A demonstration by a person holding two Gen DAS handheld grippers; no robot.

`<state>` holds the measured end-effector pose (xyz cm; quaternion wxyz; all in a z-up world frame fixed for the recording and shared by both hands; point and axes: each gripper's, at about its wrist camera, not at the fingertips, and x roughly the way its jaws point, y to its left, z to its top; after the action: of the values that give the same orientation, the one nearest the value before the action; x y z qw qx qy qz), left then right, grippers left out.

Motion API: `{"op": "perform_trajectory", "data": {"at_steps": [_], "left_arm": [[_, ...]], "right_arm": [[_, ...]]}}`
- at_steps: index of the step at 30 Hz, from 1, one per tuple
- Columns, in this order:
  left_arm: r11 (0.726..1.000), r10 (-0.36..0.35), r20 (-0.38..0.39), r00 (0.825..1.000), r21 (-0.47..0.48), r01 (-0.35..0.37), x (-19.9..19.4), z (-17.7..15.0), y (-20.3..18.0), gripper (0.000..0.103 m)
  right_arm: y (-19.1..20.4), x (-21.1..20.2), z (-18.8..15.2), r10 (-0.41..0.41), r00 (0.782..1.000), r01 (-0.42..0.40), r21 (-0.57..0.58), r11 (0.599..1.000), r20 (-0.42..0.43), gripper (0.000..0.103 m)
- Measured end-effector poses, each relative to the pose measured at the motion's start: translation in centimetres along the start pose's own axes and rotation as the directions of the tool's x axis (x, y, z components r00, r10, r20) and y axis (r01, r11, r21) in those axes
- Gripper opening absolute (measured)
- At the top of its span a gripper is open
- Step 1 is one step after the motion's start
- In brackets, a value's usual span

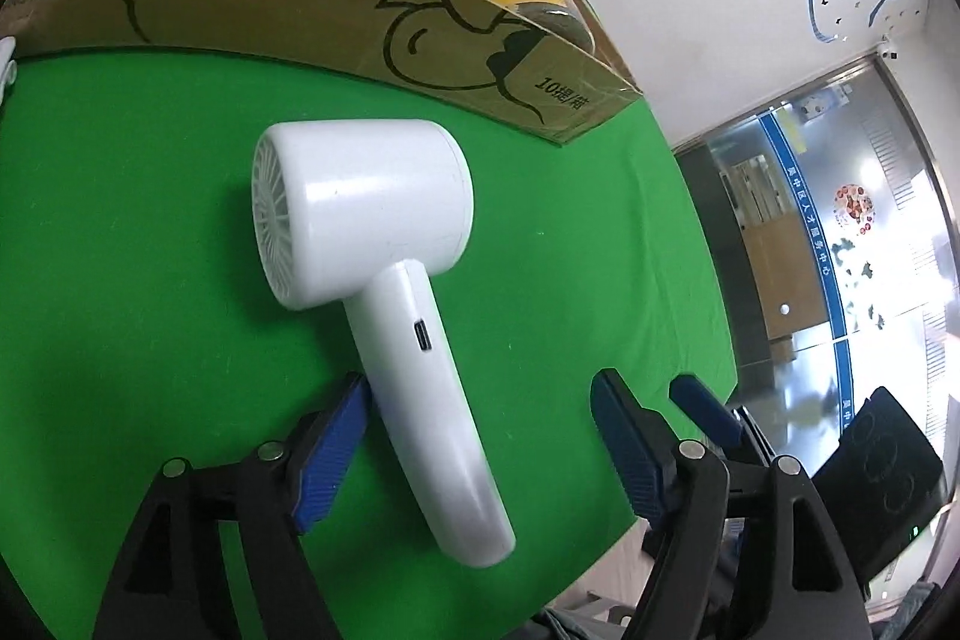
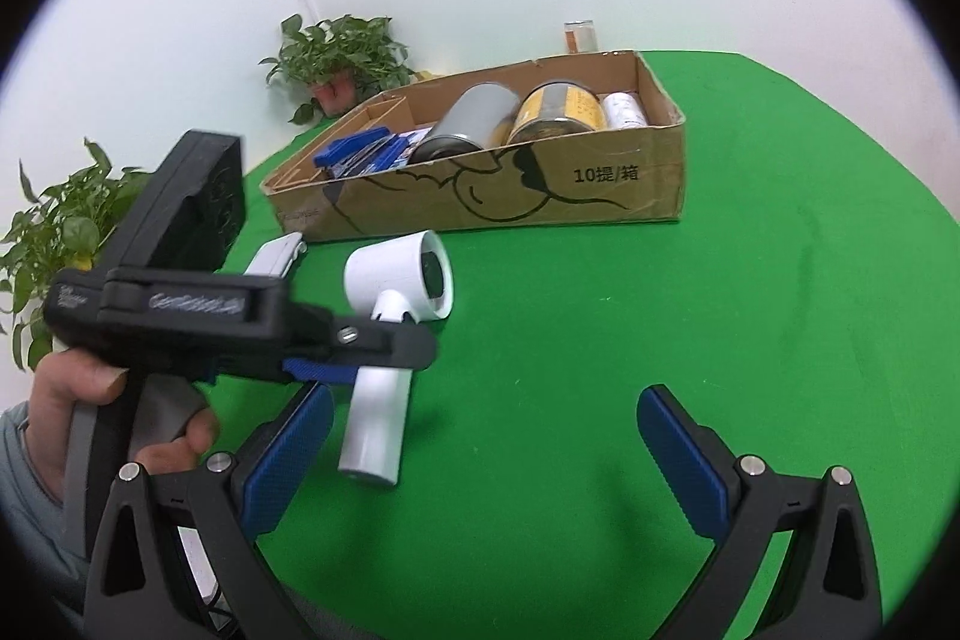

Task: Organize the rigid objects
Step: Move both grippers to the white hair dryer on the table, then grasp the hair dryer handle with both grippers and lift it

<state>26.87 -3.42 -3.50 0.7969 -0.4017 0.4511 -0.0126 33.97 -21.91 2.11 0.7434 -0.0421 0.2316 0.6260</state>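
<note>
Handheld fan [image 1: 366,220], white hard plastic, lying on green counter [image 1: 120,220] before cardboard box [image 1: 300,10]; likely light, stiff, slippery; take by handle, which left gripper [image 1: 480,436] straddles unclenched; right gripper [image 2: 486,454] released, empty.

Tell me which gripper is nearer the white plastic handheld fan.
Left. The left gripper straddles the white plastic handheld fan at its handle, jaws open; the right gripper hangs beside it, apart.
</note>
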Motion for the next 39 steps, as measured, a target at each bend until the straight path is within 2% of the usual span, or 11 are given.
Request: {"op": "perform_trajectory", "data": {"at_steps": [1,3,5,7,8,9,11,15,20,30,39], "left_arm": [[1.0,-0.007,0.006,1.0,-0.001,0.007,0.1,0.0,0.1,0.071],[1.0,0.0,0.008,1.0,0.003,0.0,0.2,0.1,0.3,0.063],[1.0,0.007,0.007,1.0,0.011,-0.007,0.0,-0.2,0.6,0.05],[1.0,-0.001,0.014,1.0,-0.002,0.001,-0.1,-0.3,1.1,0.045],[1.0,-0.003,0.015,1.0,-0.002,0.003,-0.4,-0.1,1.3,0.042],[1.0,-0.005,0.015,1.0,0.0,0.005,-0.5,0.3,1.4,0.041],[1.0,-0.008,0.015,1.0,0.001,0.008,-0.3,0.1,1.4,0.037],[1.0,-0.001,0.018,1.0,0.028,0.0,-1.0,-0.6,1.2,0.035],[0.999,0.001,0.02,1.0,0.039,-0.002,-1.7,-1.2,1.3,0.033],[0.999,0.031,0.027,0.999,0.034,-0.032,-3.3,-1.9,2.1,0.033],[0.989,0.073,0.142,0.987,0.115,-0.09,-7.0,-1.0,0.7,0.032]], "right_arm": [[0.2,0.3,0.0,0.008,1.0,-0.008,-0.006,1.0,-0.014,0.102],[1.4,1.7,-0.2,0.038,0.997,-0.04,-0.027,0.999,-0.068,0.1],[2.7,2.7,-0.4,0.074,0.992,-0.079,-0.051,0.996,-0.098,0.099],[3.8,3.3,-0.6,0.08,0.992,-0.087,-0.064,0.994,-0.096,0.092],[4.3,3.9,-0.6,0.084,0.99,-0.091,-0.063,0.994,-0.109,0.081],[4.4,4.5,-0.6,0.081,0.988,-0.089,-0.058,0.994,-0.129,0.064],[4.7,5.3,-0.9,0.053,0.985,-0.064,-0.063,0.996,-0.163,0.044],[4.7,6.1,-1.2,-0.002,0.98,-0.011,-0.065,0.998,-0.199,0.026],[5.3,6.0,-1.4,-0.02,0.979,0.009,-0.055,0.998,-0.201,0.026],[5.7,7.2,-0.4,0.018,0.978,-0.017,0.005,1.0,-0.207,0.026],[7.2,6.6,1.7,0.041,0.992,-0.044,-0.018,0.999,-0.119,0.026]]}}
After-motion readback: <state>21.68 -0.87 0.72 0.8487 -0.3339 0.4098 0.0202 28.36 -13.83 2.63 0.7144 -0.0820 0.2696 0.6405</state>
